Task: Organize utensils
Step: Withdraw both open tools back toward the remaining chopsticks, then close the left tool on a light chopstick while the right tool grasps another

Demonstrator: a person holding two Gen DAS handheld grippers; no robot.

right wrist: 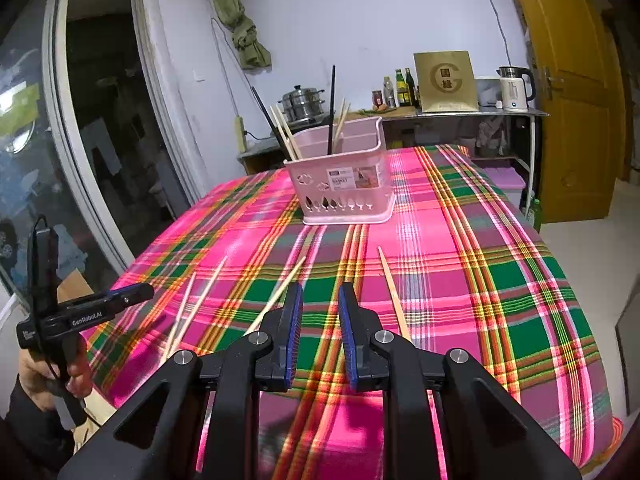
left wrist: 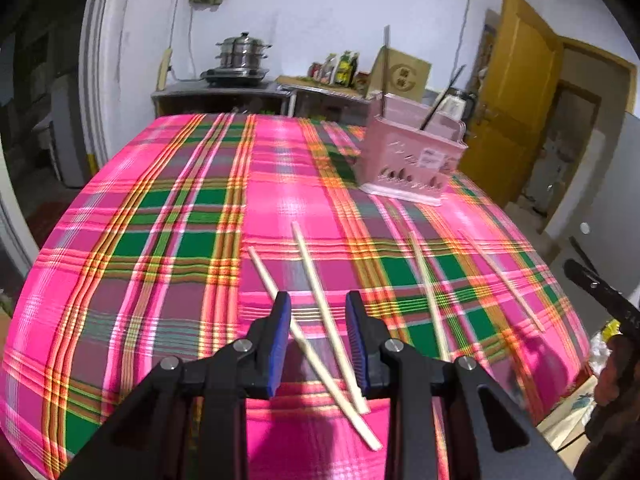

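Observation:
Several pale wooden chopsticks lie loose on the pink plaid tablecloth [left wrist: 160,240]. My left gripper [left wrist: 318,300] hangs open low over two crossed chopsticks [left wrist: 316,280], which show in the gap between its blue pads without being touched. My right gripper [right wrist: 320,290] is open and empty, with one chopstick [right wrist: 394,292] just to its right and another [right wrist: 291,276] by its left finger. A pink basket [right wrist: 344,184] [left wrist: 412,160] at the far side of the table holds several pale and black chopsticks.
A person's hand holds the left gripper [right wrist: 140,292] at the table's left edge. Two more chopsticks [left wrist: 428,292] lie to the right of the crossed pair. Behind the table stand a counter with a steamer pot [left wrist: 240,56], bottles, a kettle [right wrist: 514,88] and a yellow door [right wrist: 572,100].

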